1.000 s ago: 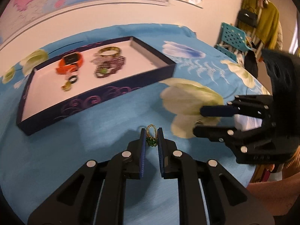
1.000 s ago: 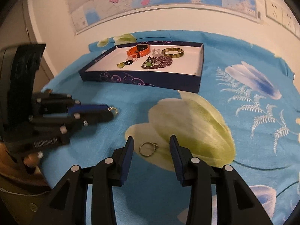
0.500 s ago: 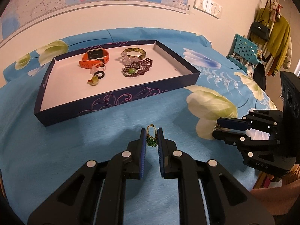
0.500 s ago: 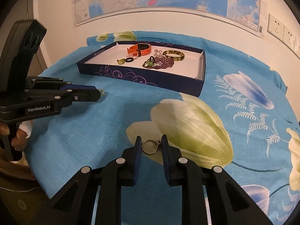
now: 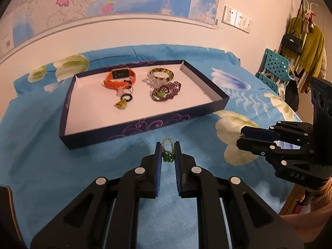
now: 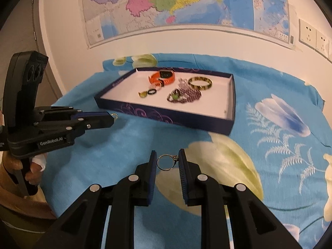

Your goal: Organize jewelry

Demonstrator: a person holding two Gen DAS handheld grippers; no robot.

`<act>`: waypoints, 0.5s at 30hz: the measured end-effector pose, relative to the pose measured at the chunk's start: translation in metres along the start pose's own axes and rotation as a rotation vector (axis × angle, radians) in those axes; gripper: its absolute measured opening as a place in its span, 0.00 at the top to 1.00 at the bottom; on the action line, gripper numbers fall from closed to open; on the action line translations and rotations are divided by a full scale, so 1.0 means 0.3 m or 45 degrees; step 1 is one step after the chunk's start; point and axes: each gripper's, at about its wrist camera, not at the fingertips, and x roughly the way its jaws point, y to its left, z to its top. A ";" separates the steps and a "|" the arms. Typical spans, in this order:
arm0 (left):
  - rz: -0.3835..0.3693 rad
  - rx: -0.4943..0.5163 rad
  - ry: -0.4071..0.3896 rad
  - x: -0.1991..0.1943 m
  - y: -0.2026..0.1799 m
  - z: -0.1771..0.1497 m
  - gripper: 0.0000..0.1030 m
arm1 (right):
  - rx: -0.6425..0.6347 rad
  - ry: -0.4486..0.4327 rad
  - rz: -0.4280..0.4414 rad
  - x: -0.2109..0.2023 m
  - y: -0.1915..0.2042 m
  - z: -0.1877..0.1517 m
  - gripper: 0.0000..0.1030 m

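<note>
My left gripper (image 5: 167, 146) is shut on a small gold ring with a green stone (image 5: 167, 153), held above the blue cloth just before the tray's front wall. From the right wrist view the left gripper (image 6: 113, 117) points right with the ring's gold loop (image 6: 115, 115) at its tip. My right gripper (image 6: 167, 157) is shut on a silver ring (image 6: 165, 162), lifted off the cloth; in the left wrist view the right gripper (image 5: 241, 136) hangs at the right. The dark blue tray (image 5: 145, 125) has a white floor.
In the tray lie an orange watch (image 5: 119, 78), a mottled bangle (image 5: 161, 74), a purple bead bracelet (image 5: 166, 91), a black ring (image 5: 127, 97) and a yellow-green piece (image 5: 121, 104). A flowered blue cloth (image 6: 269, 145) covers the table. A teal chair (image 5: 274, 66) and a coat rack stand at the right.
My right gripper closed on the silver ring and lifted it off the cloth. My left gripper rose and swung round with its green-stone ring, so the tray now sits centred ahead.
</note>
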 end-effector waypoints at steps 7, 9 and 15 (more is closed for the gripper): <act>0.013 0.004 -0.031 -0.015 0.001 0.028 0.88 | -0.018 -0.049 0.034 0.006 0.023 0.060 0.81; 0.021 0.006 -0.042 -0.022 0.001 0.033 0.88 | -0.019 -0.059 0.043 0.008 0.027 0.071 0.81; 0.034 0.001 -0.059 -0.034 0.007 0.045 0.88 | -0.023 -0.073 0.056 0.024 0.038 0.098 0.81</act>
